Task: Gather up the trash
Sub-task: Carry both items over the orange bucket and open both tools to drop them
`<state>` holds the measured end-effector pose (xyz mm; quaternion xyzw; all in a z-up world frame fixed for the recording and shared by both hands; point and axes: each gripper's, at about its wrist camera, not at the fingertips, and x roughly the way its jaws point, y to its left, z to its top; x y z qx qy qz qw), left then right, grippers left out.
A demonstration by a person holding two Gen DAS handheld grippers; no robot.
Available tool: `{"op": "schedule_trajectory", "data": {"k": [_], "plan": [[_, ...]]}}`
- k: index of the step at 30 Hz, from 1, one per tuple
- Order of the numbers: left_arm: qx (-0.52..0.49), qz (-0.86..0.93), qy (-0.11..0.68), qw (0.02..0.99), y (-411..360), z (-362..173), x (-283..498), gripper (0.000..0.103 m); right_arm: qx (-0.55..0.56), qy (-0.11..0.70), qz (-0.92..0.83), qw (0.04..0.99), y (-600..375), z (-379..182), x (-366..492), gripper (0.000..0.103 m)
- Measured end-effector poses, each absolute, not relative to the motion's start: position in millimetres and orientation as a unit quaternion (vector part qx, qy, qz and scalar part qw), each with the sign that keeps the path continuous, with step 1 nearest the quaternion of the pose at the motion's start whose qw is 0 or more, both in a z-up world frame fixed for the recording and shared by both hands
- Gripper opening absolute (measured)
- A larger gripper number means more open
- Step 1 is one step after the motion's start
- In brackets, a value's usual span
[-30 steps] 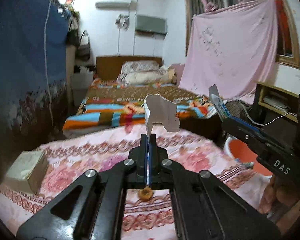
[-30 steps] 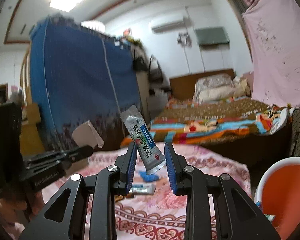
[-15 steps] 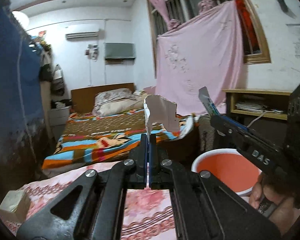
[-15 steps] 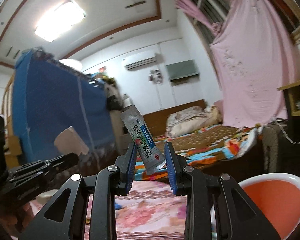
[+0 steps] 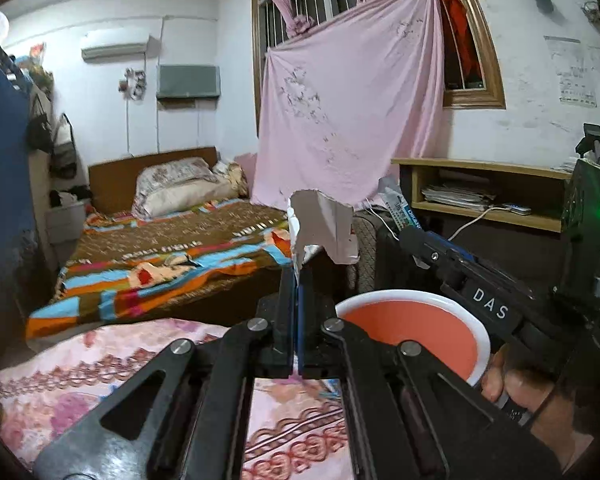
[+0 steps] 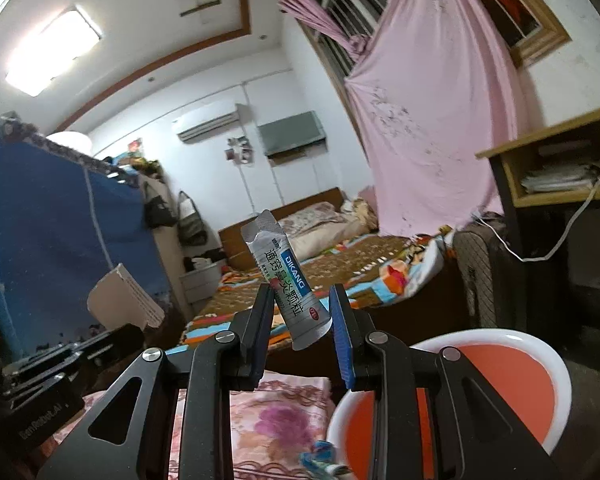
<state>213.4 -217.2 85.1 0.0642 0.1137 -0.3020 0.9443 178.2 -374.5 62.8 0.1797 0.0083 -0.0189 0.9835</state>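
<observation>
Orange bin [image 5: 412,332] with white rim sitting just past floral worktop [image 5: 80,376] edge, open air above it. My left tool [image 5: 299,276] is pinching torn cardboard scrap [image 5: 324,228], fingers fully together, scrap standing upright over worktop's far edge. My right tool [image 6: 302,312] is gripping white-blue sachet [image 6: 288,280] narrowly, sachet tilting leftward, near bin rim.

We note white walls; a bed [image 5: 172,240] with striped blanket at nine o'clock, pink sheet [image 5: 352,112] draping the barred window at twelve, wooden shelf [image 5: 480,188] at three. Ceiling light [image 6: 52,52] on.
</observation>
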Motion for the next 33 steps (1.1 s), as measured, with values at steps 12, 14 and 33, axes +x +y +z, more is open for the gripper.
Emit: {"op": "schedule_trajectory", "data": {"k": [12,14,33], "plan": [[0.050,-0.343,0.230,0.909,-264,57,244,0.000,0.220,0.064,-0.071,0.971,-400,46,187,0.028],[0.044,-0.346,0.244,0.905,-267,54,248,0.000,0.226,0.070,-0.077,0.969,-403,45,188,0.028],[0.007,-0.332,0.275,0.902,-261,52,258,0.011,0.238,0.085,-0.094,0.963,-406,42,185,0.041]]}}
